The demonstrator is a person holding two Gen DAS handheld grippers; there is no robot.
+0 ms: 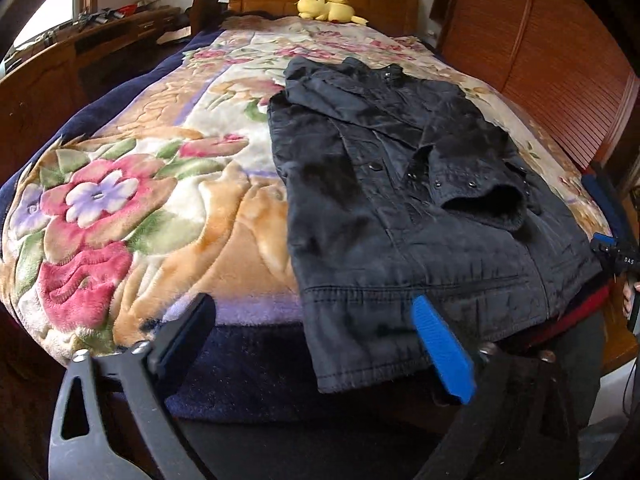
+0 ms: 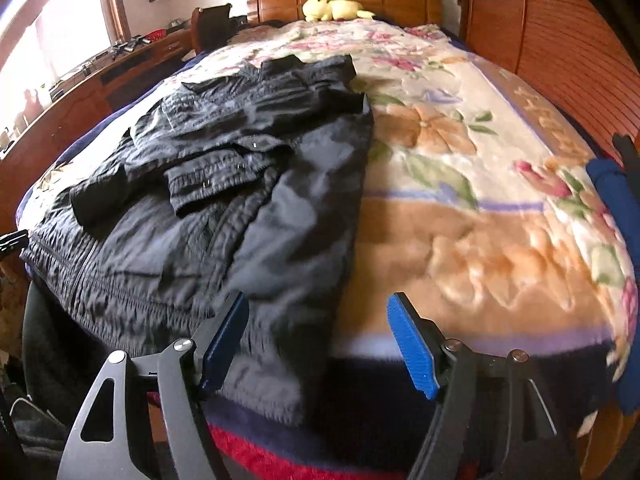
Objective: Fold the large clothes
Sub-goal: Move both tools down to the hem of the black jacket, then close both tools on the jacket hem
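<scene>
Both tongs, left gripper and right gripper, are hovering wide open and empty at the near bed edge, where the black jacket is lying with sleeves folded in, its hem overhanging the floral blanket, presumably for the next fold.

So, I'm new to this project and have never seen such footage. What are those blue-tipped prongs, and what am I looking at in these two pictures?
Each picture comes from a fisheye camera on a hand-held gripper that a person carries, one per hand. The left hand-held gripper and the right hand-held gripper both stand open and hold nothing. Both look along a bed with a floral blanket. On it lies a black jacket, sleeves folded in. A yellow plush toy sits by the headboard.
</scene>
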